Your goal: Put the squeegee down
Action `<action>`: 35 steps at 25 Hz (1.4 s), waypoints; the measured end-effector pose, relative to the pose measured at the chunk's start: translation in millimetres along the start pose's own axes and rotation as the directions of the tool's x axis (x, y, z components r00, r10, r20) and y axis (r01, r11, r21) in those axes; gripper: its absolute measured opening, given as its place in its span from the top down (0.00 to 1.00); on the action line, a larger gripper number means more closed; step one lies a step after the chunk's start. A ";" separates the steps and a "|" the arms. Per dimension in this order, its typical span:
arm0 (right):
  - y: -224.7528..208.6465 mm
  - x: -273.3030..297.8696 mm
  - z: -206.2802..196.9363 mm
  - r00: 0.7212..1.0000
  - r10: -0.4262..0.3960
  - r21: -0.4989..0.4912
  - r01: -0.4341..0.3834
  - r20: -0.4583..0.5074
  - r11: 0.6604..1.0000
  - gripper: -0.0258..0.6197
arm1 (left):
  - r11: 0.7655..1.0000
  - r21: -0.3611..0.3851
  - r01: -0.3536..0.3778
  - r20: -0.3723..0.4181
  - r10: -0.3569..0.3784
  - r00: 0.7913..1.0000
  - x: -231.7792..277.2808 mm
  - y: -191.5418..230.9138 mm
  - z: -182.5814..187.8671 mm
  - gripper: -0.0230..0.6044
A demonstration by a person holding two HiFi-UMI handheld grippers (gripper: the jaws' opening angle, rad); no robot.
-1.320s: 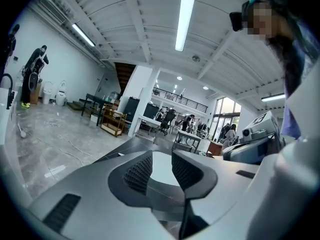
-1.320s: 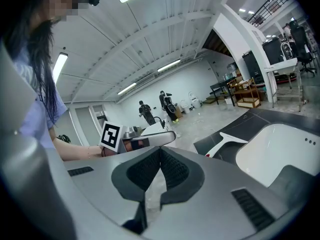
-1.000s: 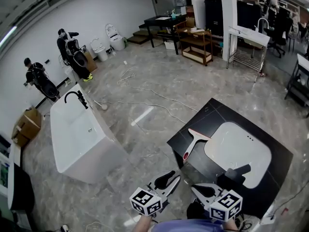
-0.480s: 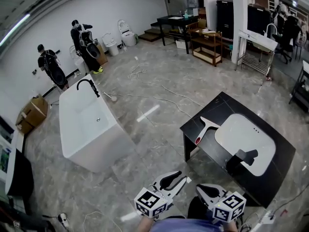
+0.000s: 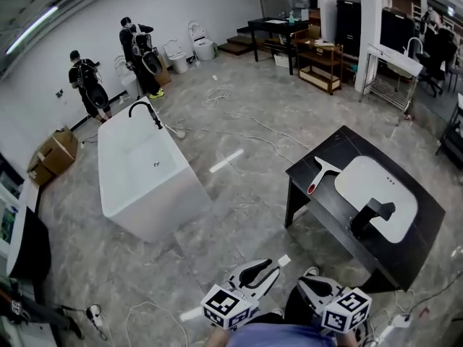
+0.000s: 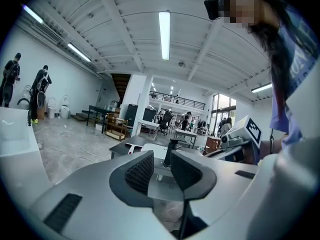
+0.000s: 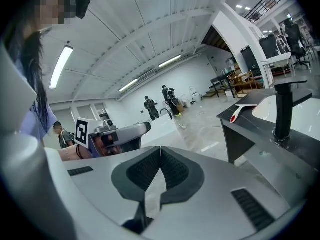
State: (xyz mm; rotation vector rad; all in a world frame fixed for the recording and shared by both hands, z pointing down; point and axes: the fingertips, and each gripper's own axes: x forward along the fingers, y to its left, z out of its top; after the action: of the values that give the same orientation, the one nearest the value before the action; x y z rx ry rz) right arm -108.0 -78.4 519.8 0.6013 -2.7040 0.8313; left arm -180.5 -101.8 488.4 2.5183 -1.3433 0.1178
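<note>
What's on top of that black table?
On the black table a squeegee with a red-tipped handle lies beside a white sink; a black tap stands at the sink's edge. The tap hides a bit of the sink.

No words or numbers can be read anywhere. The cube [image 5: 230, 306] on the left gripper [image 5: 272, 267] and the one on the right gripper [image 5: 302, 281] show only black and white squares, not letters.

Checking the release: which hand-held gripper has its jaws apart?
The left hand-held gripper: its pads stand apart with nothing between them, while those of the right hand-held gripper meet.
</note>
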 end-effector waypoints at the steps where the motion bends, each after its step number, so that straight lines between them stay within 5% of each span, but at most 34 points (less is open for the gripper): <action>1: 3.8 -0.9 -2.9 1.000 0.000 -0.004 0.000 -0.006 1.000 0.93 | 1.000 -0.006 -0.001 0.006 0.001 1.000 -3.1 -1.2 -2.4 0.78; 21: 20.4 -48.6 -26.8 0.998 -0.043 0.032 0.044 -0.055 0.998 0.93 | 0.995 -0.035 0.096 -0.011 -0.096 0.995 1.3 -60.6 -23.1 0.78; 35: 19.9 -162.1 -74.4 0.999 -0.034 0.029 0.035 -0.043 0.999 0.93 | 0.998 -0.034 0.047 -0.034 -0.048 0.998 0.4 -171.7 -41.4 0.78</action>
State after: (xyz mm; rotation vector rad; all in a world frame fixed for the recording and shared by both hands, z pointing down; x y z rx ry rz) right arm 34.7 30.4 513.8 0.6279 -2.6402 0.8675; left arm -36.3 0.0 492.0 2.5067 -1.2615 0.1277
